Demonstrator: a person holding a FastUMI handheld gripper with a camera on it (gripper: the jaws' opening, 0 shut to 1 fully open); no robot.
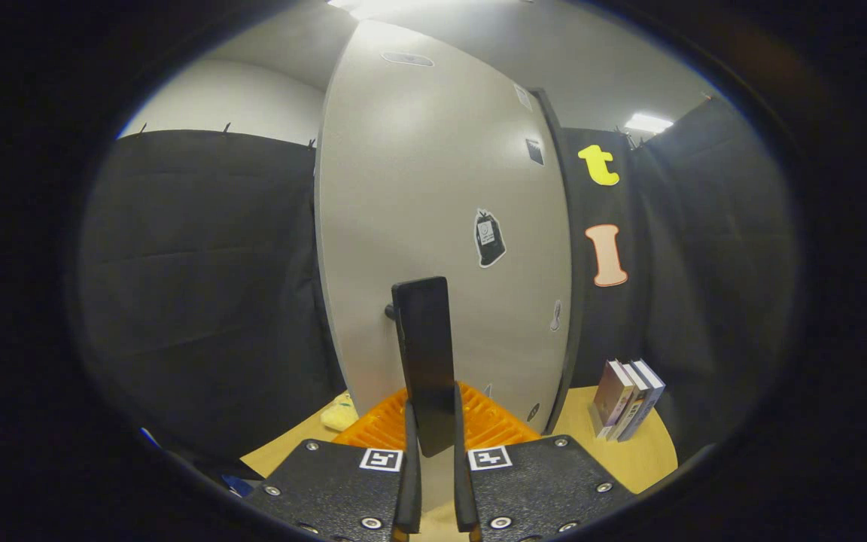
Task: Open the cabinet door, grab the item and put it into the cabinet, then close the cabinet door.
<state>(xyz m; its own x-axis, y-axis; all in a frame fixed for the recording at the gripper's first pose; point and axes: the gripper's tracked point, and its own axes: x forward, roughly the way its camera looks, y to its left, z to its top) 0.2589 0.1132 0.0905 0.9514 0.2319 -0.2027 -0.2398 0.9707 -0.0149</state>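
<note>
Gripper (431,444) jaws clamped on tall dark handle (424,361), pale grey cabinet door (433,188)

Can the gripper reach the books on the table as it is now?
Probably not yet. The gripper has its jaws shut on the cabinet door handle, so it is occupied. The books stand off to the side on the table, beyond the door.
</note>
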